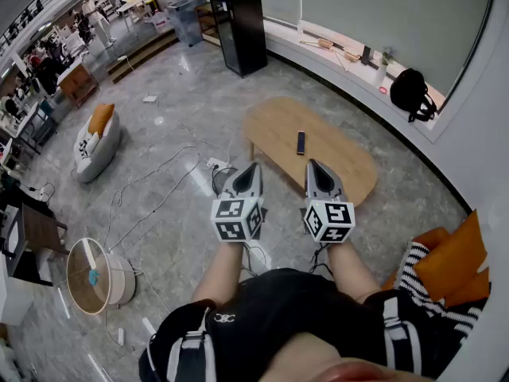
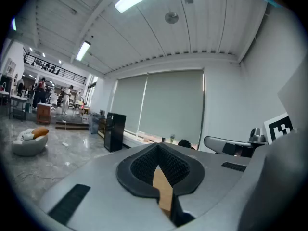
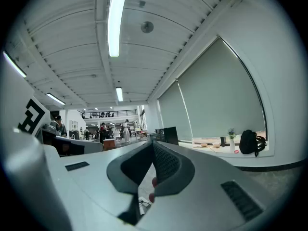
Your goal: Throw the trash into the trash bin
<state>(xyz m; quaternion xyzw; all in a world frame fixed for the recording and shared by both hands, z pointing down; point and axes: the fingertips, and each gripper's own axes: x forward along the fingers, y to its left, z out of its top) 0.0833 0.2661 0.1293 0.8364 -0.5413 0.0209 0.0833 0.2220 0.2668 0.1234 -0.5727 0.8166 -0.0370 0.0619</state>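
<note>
In the head view both grippers are held level in front of the person, above the grey floor and just short of an oval wooden table. My left gripper has its jaws together at the tip with nothing between them; in the left gripper view only a strip of the wood shows through the slit behind the tips. My right gripper is likewise shut and empty. A small dark flat object lies on the table. A round open bin stands on the floor at the lower left.
Cables trail over the floor between the bin and the table. A white beanbag seat with an orange cushion sits at the left. A black cabinet stands at the back, a black bag on the window sill, orange cushions at the right.
</note>
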